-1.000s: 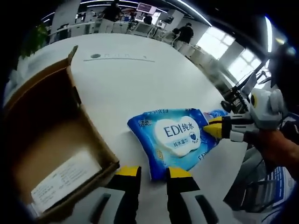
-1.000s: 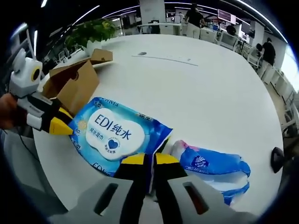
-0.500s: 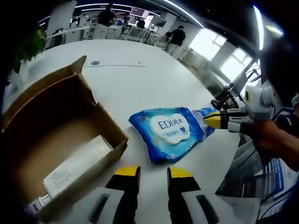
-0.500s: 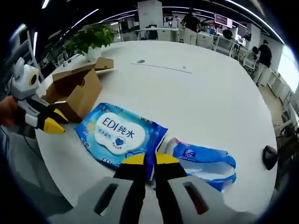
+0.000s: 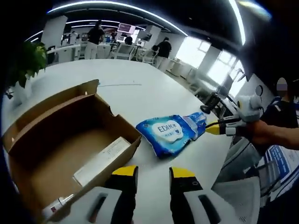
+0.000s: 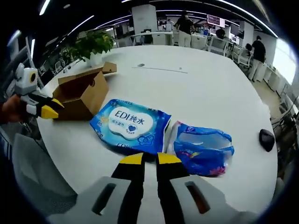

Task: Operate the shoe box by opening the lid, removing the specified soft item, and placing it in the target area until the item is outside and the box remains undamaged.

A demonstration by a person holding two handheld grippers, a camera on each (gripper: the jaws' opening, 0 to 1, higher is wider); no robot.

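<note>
The wipes pack (image 6: 132,125) lay mid-frame beside the box (image 6: 82,93); the right gripper (image 6: 150,159) and left gripper (image 5: 154,172), slightly parted and empty, were best withdrawn clear of the cardboard.

Open shoe box (image 5: 60,140) beside wipes pack (image 5: 167,134); left gripper (image 5: 153,173) seemingly empty.

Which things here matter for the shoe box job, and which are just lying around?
Job:
box, open
wipes pack, out on the table

Lying about:
tissue pack
plant
black object near the table edge
</note>
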